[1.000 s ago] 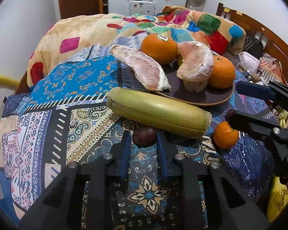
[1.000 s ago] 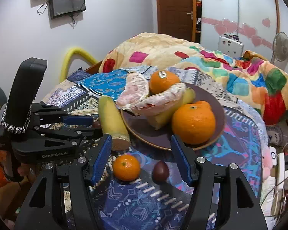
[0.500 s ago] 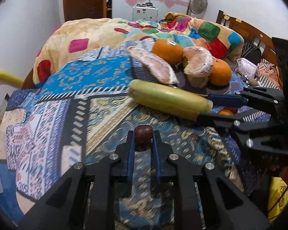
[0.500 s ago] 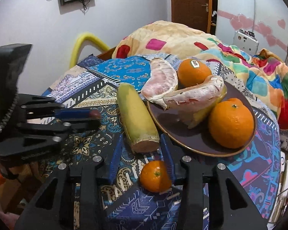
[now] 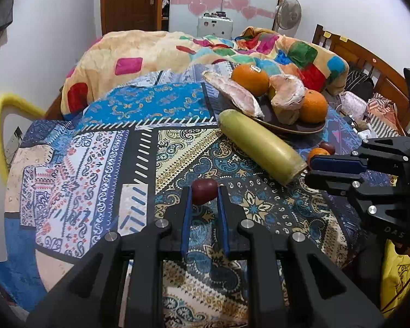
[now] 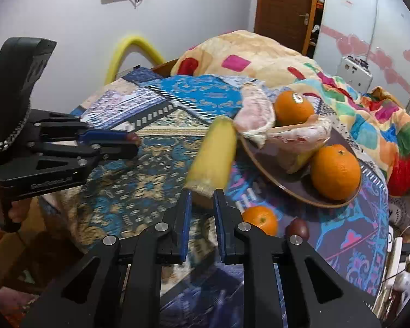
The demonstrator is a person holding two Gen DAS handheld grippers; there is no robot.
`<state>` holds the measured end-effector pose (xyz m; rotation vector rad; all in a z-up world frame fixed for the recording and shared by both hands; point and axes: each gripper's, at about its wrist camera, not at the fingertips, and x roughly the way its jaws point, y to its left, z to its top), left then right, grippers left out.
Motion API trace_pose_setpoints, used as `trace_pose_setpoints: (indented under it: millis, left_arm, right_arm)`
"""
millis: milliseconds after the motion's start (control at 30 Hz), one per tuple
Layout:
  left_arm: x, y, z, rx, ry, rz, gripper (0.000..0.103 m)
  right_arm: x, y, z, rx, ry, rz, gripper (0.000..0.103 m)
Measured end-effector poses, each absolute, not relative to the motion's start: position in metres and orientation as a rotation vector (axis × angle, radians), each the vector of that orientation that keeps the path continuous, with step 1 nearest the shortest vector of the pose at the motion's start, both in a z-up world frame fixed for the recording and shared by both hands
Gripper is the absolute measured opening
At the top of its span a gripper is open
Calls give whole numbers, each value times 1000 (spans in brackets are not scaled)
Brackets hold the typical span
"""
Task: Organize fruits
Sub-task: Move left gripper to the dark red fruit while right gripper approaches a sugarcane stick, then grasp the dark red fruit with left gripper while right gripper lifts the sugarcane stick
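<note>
My left gripper (image 5: 204,191) is shut on a small dark red fruit (image 5: 204,190) and holds it above the patterned tablecloth (image 5: 101,158). It also shows in the right wrist view (image 6: 132,140). My right gripper (image 6: 201,195) is nearly closed with nothing between its fingers, just before the cut end of a long yellow-green fruit (image 6: 213,155). A brown plate (image 6: 295,184) holds two oranges (image 6: 334,172), pomelo segments (image 6: 255,112) and a yellow fruit. A small mandarin (image 6: 261,218) and another dark red fruit (image 6: 296,228) lie on the cloth right of my right gripper.
A bed with a colourful patchwork quilt (image 5: 232,52) lies behind the table. A yellow curved chair back (image 5: 0,125) stands at the left. A wooden headboard (image 5: 369,63) and clutter are at the right. A yellow bag (image 5: 396,278) hangs beside the table's right edge.
My left gripper has closed on the dark red fruit and drawn back, lifting it. My right gripper has narrowed and shifted left, from around the mandarin to the long fruit's end.
</note>
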<state>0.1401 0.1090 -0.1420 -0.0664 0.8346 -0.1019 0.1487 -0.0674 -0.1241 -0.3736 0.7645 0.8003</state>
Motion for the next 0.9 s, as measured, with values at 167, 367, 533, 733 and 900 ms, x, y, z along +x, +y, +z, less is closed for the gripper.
trace_pose_setpoints:
  millis: [167,367,533,733,900]
  left_arm:
    - [138,113,-137,-67,818,-103,18]
    - [137,120,-138,-68,805,-98,18]
    - [141,125,-142,-72,800,-98,18]
    - [148,130,-147,-88,807,-99,18]
    - [149,129,-146,-91,803,-102,18]
  right_arm:
    - [157,-60,-113,-345,748,781,33]
    - [183,-36,-117,-363,757,743,35]
    - [197,-23,-130,-380,795,730,38]
    - [198,-16,-134,-422,806,715,39]
    - [199,-14,-136,-418,827,728,38]
